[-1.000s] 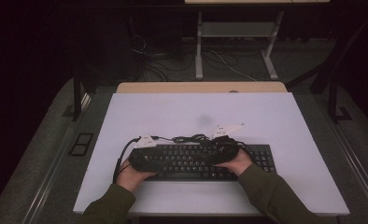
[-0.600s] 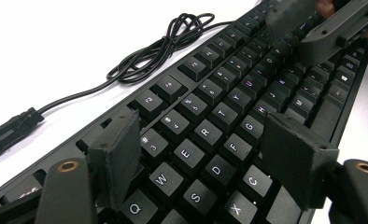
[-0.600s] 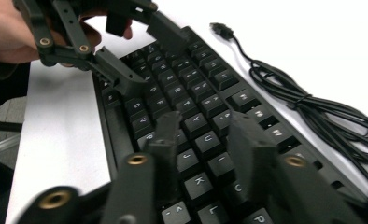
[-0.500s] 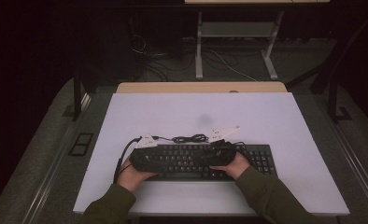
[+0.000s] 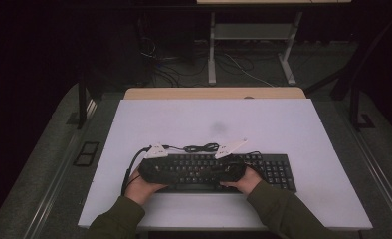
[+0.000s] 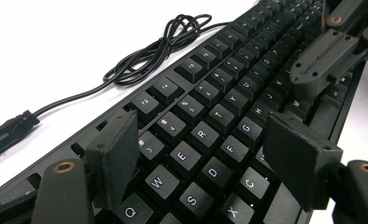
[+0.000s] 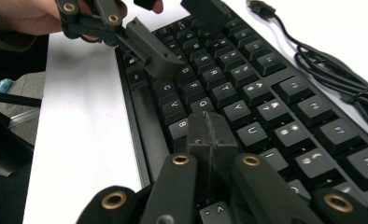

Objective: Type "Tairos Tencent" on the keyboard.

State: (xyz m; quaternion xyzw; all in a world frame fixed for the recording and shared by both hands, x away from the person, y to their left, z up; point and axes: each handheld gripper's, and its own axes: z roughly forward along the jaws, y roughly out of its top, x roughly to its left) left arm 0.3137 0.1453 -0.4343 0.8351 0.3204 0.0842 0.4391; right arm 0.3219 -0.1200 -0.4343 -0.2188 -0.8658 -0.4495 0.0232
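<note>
Your left tongs [image 6: 205, 154] hover spread over the left half of a black keyboard [image 5: 263, 167], their two pads standing apart above the letter keys with nothing pinched between them; in the left tongs' view one pad sits over the number row near Q and W, the other over the keys beside C and G. From above, your left hand [image 5: 142, 186] steadies those tongs [image 5: 159, 169] at the keyboard's left end. The keyboard lies flat on the white worktop [image 5: 184, 119], parallel to its near edge and close to it, roughly centred between the left and right edges. Behind the keyboard, toward the worktop's middle, its black cable [image 5: 201, 148] lies in a loose coil; the left tongs' view shows the cable [image 6: 145, 51] running along the keyboard's far side to a plug lying on the white surface. Your right tongs [image 7: 209, 135] have just been closing and now stand pressed together, pad against pad, with nothing caught between them, their tip hanging over the keys around B and H. Seen from above, your right hand [image 5: 244, 181] holds them [image 5: 229, 169] over the keyboard's middle, left of the number pad.
</note>
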